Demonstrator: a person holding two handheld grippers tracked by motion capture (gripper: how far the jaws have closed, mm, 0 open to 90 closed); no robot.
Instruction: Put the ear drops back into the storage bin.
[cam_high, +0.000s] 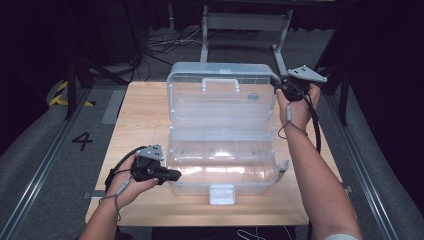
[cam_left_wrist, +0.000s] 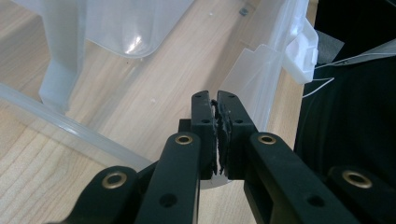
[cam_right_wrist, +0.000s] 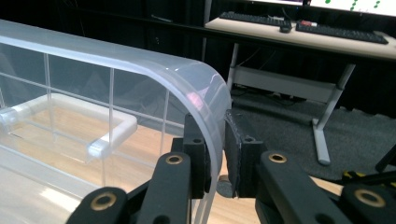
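A clear plastic toolbox (cam_high: 222, 165) sits open on the wooden surface (cam_high: 140, 115); the right hand-held gripper (cam_right_wrist: 215, 140) clamps the rim of its raised lid (cam_high: 220, 87); the left hand-held gripper (cam_left_wrist: 217, 121), jaws pressed together on nothing, rests against the box's left end wall.

glossy clear plastic box (cam_high: 220, 150) on matt pale wood table (cam_high: 140, 115); matt black plastic jaws.

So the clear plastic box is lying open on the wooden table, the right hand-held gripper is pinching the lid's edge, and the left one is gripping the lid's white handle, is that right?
Not quite. The left hand-held gripper is not on the white handle; it sits at the front left corner of the box's base, as the high view shows. The rest stands: the clear box lies open on the table, and the right hand-held gripper pinches the lid's edge.
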